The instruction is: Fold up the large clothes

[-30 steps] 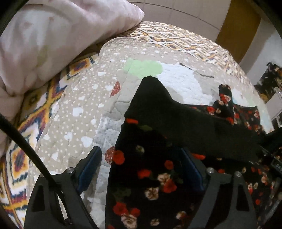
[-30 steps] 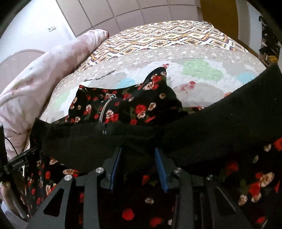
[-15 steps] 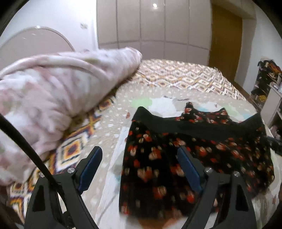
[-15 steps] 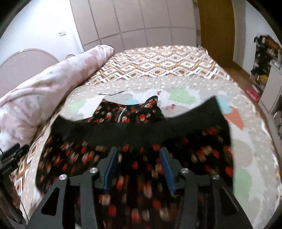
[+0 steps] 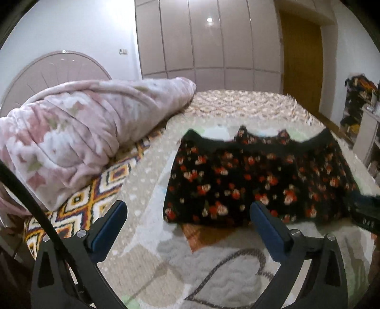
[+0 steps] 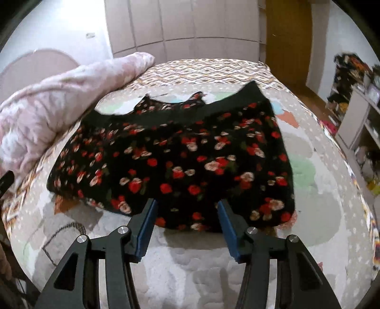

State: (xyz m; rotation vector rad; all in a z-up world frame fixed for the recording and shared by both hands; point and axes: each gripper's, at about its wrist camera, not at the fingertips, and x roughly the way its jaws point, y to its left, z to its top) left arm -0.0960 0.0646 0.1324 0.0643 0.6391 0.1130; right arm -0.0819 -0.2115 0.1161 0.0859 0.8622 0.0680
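Black garment [image 6: 180, 161] with red and cream flowers; pink floral duvet [image 5: 71, 137]; blue-padded fingers [image 6: 147, 225].

Looking at thin matt cloth on the floral dress [image 6: 180, 164], quilted stitched cloth on the bedspread [image 6: 315, 204], fluffy plush on the pink blanket [image 5: 71, 140]. Showing matt black plastic and blue rubbery pads [image 6: 146, 228] on the right gripper [image 6: 186, 229]; glossy wardrobe doors [image 5: 209, 40].

Both wrist cams above bed [image 5: 147, 273], facing wardrobe [image 6: 180, 21]; shared: floral garment [image 6: 180, 161].
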